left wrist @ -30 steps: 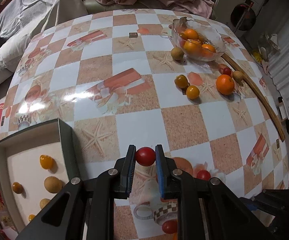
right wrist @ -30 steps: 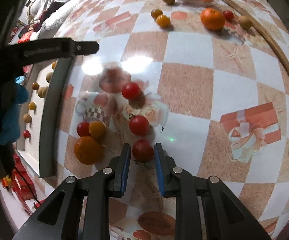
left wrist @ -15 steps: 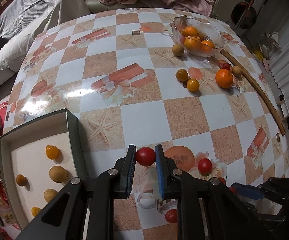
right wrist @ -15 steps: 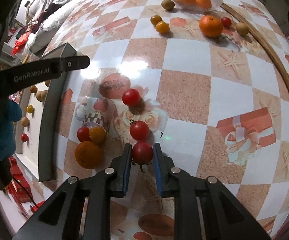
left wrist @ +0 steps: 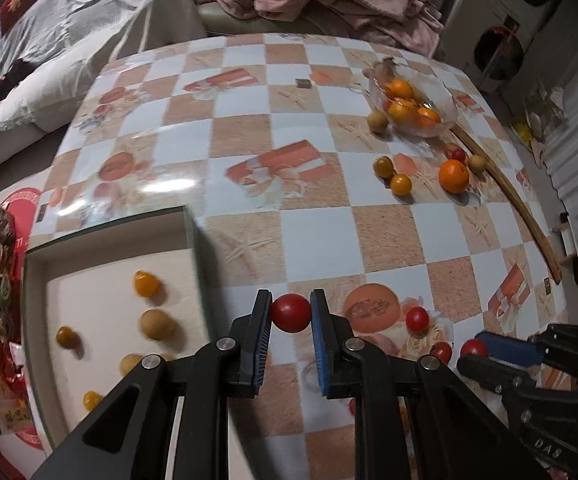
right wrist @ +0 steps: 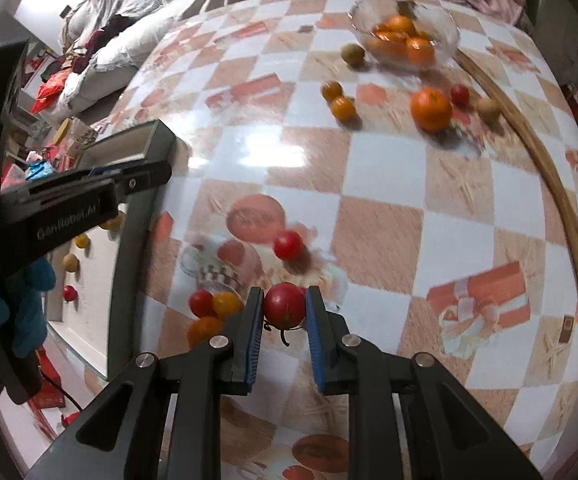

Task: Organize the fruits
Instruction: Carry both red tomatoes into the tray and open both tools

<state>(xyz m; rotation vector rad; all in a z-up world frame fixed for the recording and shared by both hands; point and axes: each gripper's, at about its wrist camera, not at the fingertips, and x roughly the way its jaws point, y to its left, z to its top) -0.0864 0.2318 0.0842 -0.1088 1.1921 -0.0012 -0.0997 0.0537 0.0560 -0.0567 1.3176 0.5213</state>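
Now we hold a red tomato in each gripper, both lifted off the table.

Our left gripper (left wrist: 290, 314), clamped on its tomato (left wrist: 290, 313), has drifted toward the tray (left wrist: 197, 264) since a second ago; our right gripper (right wrist: 284, 307) has just pinched the second tomato (right wrist: 284, 305) and raised it, stem dangling. Both look ready to go beside the small fruits in the tray, while oranges stay in the glass bowl (left wrist: 447, 106).

"genrobot.ai" on the left tongs (right wrist: 129, 184) arm.
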